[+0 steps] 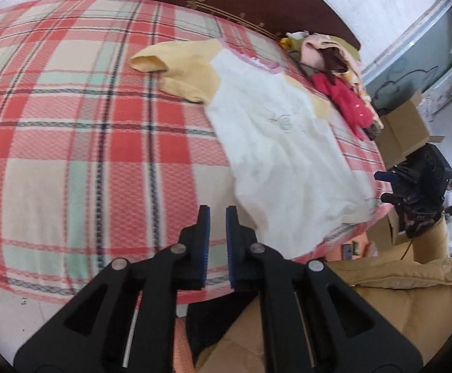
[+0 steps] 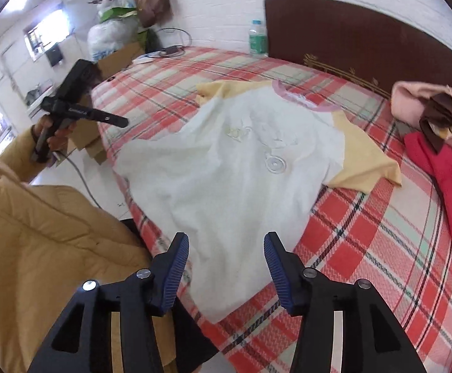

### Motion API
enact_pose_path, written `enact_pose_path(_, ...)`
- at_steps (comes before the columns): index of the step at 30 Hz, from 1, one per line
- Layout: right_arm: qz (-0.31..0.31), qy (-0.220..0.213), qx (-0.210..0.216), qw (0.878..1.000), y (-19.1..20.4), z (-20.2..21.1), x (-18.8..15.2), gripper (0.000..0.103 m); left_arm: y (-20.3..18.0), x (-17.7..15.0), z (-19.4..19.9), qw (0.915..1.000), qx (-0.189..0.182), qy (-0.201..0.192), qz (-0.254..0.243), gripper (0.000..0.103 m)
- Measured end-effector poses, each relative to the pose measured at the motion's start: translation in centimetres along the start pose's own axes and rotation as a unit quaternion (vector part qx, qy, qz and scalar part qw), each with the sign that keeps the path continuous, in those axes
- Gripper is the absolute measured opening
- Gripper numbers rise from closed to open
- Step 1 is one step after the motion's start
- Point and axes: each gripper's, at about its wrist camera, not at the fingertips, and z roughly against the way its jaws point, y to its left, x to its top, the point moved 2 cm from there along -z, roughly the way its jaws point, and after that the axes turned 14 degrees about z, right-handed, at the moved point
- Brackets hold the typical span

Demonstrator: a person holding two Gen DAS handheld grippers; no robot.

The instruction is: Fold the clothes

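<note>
Seen from the right-wrist camera, far left: left gripper held up off the bed's near-left corner in a tan-sleeved hand, clear of all cloth. In its own view, left gripper with its 2 blue-padded fingers drawn close but a narrow gap between them, nothing pinched, poised above the red, cream and mint plaid bedspread.

Centre: white short-sleeved T-shirt with pale yellow sleeves and pink neck band, spread face up and mostly flat on the plaid bedspread, collar toward the dark brown wooden headboard, hem at the near edge, not yet folded. Probably thin knit cotton: light, limp, no stiffness, prone to drag and bunch on the textured cover, not fragile, not slippery. Best taken, by the look of it, at 2 points together, a shoulder seam beside a yellow sleeve and the hem corner on the same side, so a whole side panel lifts over in 1 sweep.

Lower centre: right gripper spread wide, empty, hovering just over the hem.

Right: loose pile of pink, brown and red garments heaped by the headboard, apart from the T-shirt.
</note>
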Motion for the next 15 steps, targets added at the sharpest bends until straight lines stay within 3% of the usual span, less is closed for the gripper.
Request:
enact_pose_path(1, -0.024, 0.002, 0.0, 1.0, -1.0, -0.6, 0.0, 0.052, -0.1, 0.5, 0.2, 0.9999, 0.005, -0.011, -0.008, 0.028)
enact_pose_path(3, -0.072, -0.006, -0.013, 0.997, -3.5, -1.6, 0.2, 0.052, -1.1, 1.8, 0.4, 0.9986, 0.02, -0.035, -0.035, 0.069)
enact_pose_path(4, -0.093, -0.01, -0.023, 0.995, -4.8, -1.8, 0.4, 0.053, -2.2, 2.5, 0.3, 0.9969, 0.029, -0.048, -0.055, 0.073)
enact_pose_path(6, -0.133, -0.024, -0.051, 0.989, -7.6, -2.1, 0.9, 0.055, -4.0, 4.5, 0.3, 0.9933, 0.024, -0.066, -0.091, 0.074)
enact_pose_path(10, -0.197, -0.055, -0.112, 0.973, -13.5, -2.5, 2.2, 0.081, -7.4, 10.1, -2.4, 0.9828, 0.053, -0.091, -0.152, 0.074)
enact_pose_path(12, -0.222, -0.054, -0.144, 0.963, -16.3, -3.3, 2.6, 0.082, -9.1, 13.0, -3.8, 0.9757, 0.068, -0.102, -0.182, 0.074)
enact_pose_path(15, -0.244, -0.051, -0.163, 0.955, -20.0, -4.9, 3.4, 0.082, -9.7, 16.9, -7.2, 0.9752, 0.07, -0.085, -0.192, 0.074)
